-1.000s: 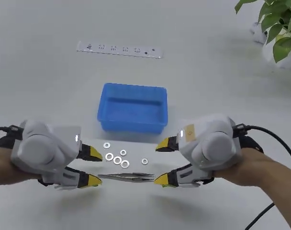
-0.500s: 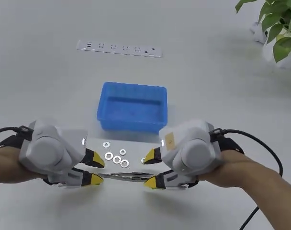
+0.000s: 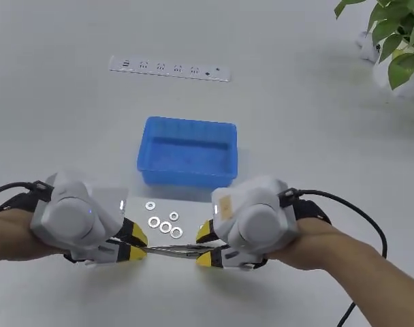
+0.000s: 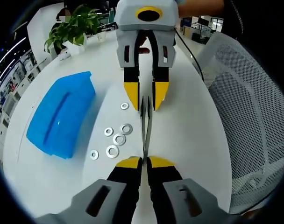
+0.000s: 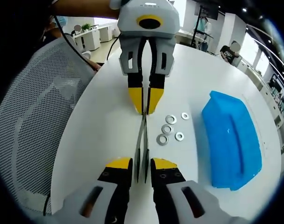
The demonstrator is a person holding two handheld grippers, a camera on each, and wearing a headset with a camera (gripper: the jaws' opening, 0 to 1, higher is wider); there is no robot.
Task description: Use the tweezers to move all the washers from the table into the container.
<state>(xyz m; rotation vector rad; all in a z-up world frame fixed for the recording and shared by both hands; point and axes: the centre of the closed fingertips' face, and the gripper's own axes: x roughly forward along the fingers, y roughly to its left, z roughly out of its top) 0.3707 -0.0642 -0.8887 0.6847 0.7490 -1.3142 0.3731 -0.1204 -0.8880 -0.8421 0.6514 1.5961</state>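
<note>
Thin metal tweezers [image 3: 169, 251] lie on the white table between my two grippers. My left gripper [image 3: 134, 245] is shut on their narrow end [image 4: 145, 140]. Facing it, my right gripper [image 3: 205, 246] has its jaws closed against the two arms at the wider end [image 5: 141, 154]. Several small silver washers [image 3: 165, 227] lie loose just beyond the tweezers, between them and the blue container [image 3: 188, 153]. The same washers [image 4: 119, 139] sit left of the tweezers in the left gripper view, and the washers [image 5: 166, 129] sit right of them in the right gripper view.
A white power strip [image 3: 169, 69] lies at the back of the table. A green plant [image 3: 391, 34] stands at the far right corner. A grey mesh chair [image 4: 244, 116] stands beside the table edge. Cables trail from both grippers.
My right gripper slid left along the tweezers and narrowed its jaws onto them. My left gripper edged right and closed on the other end. Washers and container have not moved.
</note>
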